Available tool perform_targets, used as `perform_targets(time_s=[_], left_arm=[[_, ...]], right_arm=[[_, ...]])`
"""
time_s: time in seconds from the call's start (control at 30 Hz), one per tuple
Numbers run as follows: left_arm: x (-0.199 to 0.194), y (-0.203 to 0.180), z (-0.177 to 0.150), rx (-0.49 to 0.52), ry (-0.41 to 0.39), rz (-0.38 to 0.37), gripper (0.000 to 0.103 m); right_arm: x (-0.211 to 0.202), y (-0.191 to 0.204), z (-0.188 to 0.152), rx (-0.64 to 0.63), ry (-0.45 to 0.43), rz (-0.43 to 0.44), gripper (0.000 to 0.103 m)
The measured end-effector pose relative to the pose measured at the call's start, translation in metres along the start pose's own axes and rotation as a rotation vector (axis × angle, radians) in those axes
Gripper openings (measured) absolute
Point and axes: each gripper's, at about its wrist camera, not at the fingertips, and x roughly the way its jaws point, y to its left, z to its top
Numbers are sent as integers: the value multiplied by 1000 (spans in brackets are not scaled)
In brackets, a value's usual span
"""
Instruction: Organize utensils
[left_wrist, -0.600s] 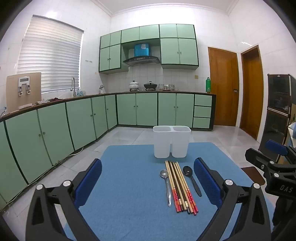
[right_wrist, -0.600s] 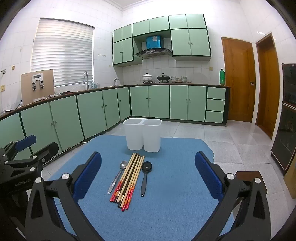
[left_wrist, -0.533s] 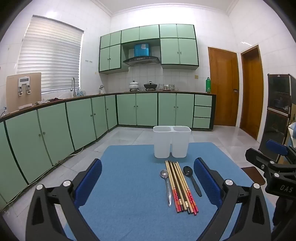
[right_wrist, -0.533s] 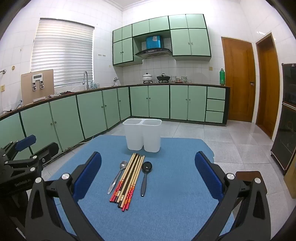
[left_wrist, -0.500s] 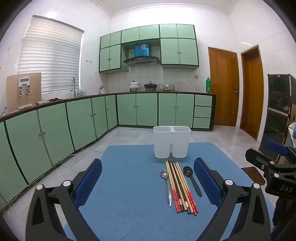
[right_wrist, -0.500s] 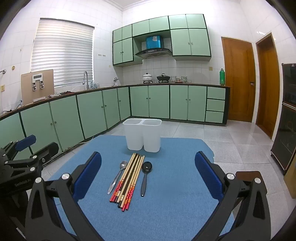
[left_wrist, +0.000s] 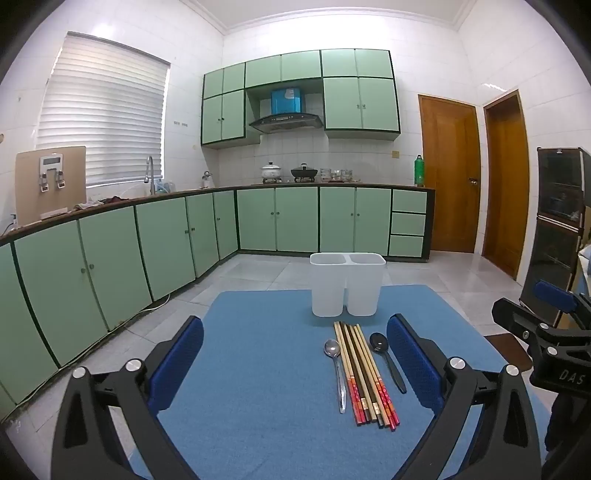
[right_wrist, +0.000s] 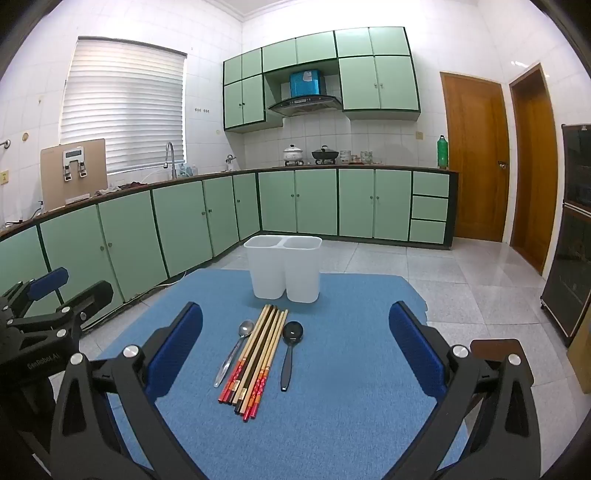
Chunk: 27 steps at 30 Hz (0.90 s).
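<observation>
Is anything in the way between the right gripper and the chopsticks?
Nothing visible: only bare blue mat lies between the open right gripper and the chopsticks, with a spoon on each side.

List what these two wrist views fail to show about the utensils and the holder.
- White holder: inside of both compartments hidden by its own walls, both views.
- Chopsticks: exact count unclear, bundled tight.
- Blue mat: near edge cut off behind the left gripper.
</observation>
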Motion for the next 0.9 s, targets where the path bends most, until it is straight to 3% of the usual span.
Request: perform_targets(time_s=[0.9], left_arm=[[-6, 3, 2, -1, -1, 5, 97]], right_arm=[[2, -2, 0, 2, 3, 1, 98]])
